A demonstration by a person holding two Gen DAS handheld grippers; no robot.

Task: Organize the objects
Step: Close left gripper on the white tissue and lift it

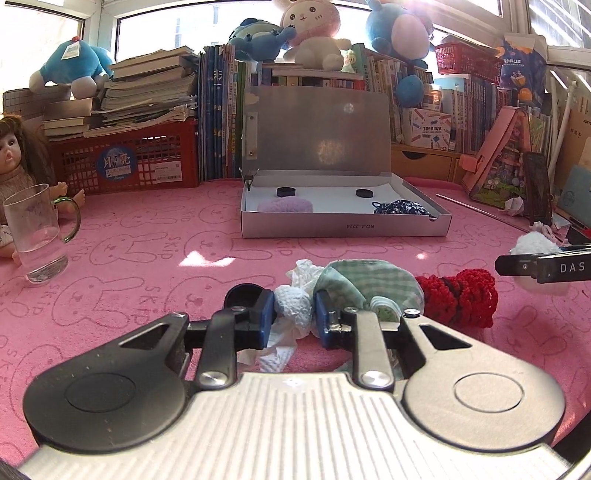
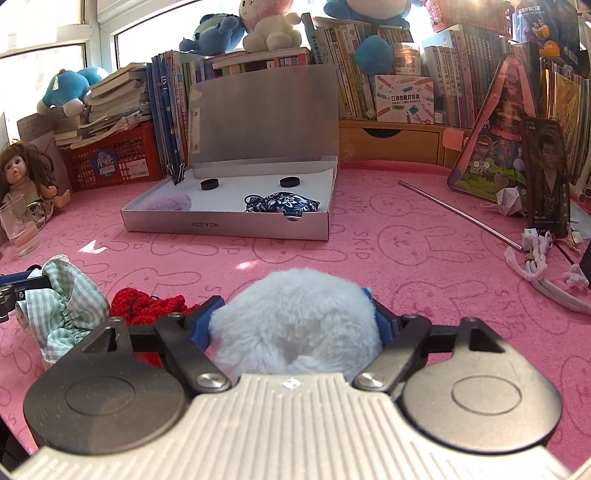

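Pink cloth printed with rabbit outlines covers the counter (image 1: pixel 147 251), on which a shallow silver box (image 1: pixel 343 225) stands with its lid raised against a row of books (image 1: pixel 218 122). Inside the box lie a pale purple knitted piece (image 1: pixel 284 205) at the left, a dark blue flowered pouch (image 2: pixel 282 203) at the right, and two black discs (image 1: pixel 287 191) near the back wall, well apart from each other. Left claw (image 1: pixel 293 317): jaws drawn together and clamped on a small white knitted ball (image 1: pixel 295 308), with crumpled white tissue (image 1: pixel 275 352) below it and a green checked cloth (image 1: pixel 369 282) just beside its right finger. A red knitted piece (image 1: pixel 460 299) lies to the right of the checked cloth, touching it. Right claw (image 2: pixel 293 321): jaws set wide and pressed on either side of a pale blue furry ball (image 2: pixel 295 325), which fills the gap between the blue pads (image 2: pixel 201 325) and hides the fingertips. Both held things are near the front edge of the counter, short of the box. A clear glass mug (image 1: pixel 35 232) stands at the far left beside a doll (image 1: pixel 14 162); a thin metal rod (image 2: pixel 458 214) lies on the cloth to the right of the box. Plush toys (image 1: pixel 310 33) sit on top of the books.
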